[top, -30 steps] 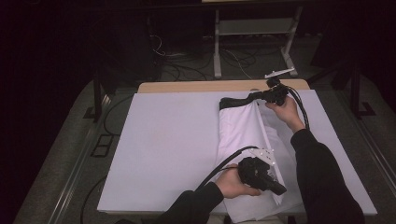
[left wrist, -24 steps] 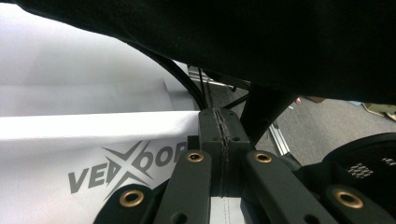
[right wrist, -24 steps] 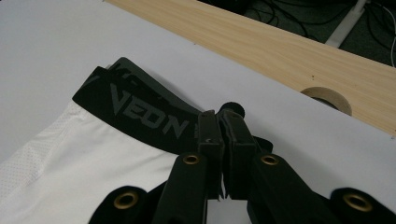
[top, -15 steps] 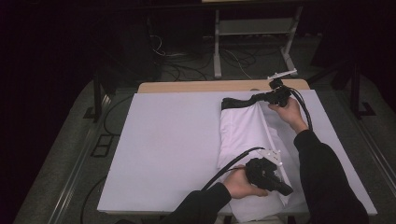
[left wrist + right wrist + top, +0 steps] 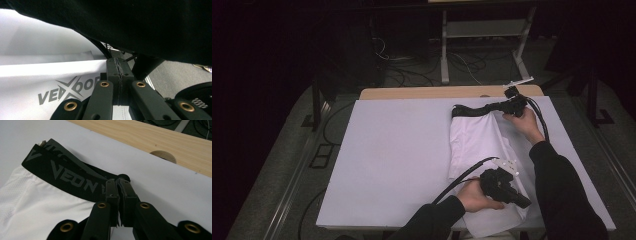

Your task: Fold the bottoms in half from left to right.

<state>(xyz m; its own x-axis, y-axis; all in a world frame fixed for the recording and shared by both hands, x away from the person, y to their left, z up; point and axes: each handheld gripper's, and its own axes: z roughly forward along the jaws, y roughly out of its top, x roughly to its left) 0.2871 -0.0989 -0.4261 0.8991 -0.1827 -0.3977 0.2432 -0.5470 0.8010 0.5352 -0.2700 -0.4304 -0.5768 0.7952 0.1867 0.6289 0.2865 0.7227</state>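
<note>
white shorts (image 5: 477, 150) with a black waistband (image 5: 474, 110) lie lengthwise on the right half of the white-covered table (image 5: 392, 160) in the high view, waistband at the far end. the right gripper (image 5: 507, 104) sits at the waistband's right end, the left gripper (image 5: 512, 197) on the near hem. left gripper view: jaws pressed together over the white fabric (image 5: 37, 77) beside a grey printed logo (image 5: 67, 91), under a dark sleeve (image 5: 140, 25). right gripper view: jaws clamped on the lettered waistband (image 5: 65, 177).
</note>
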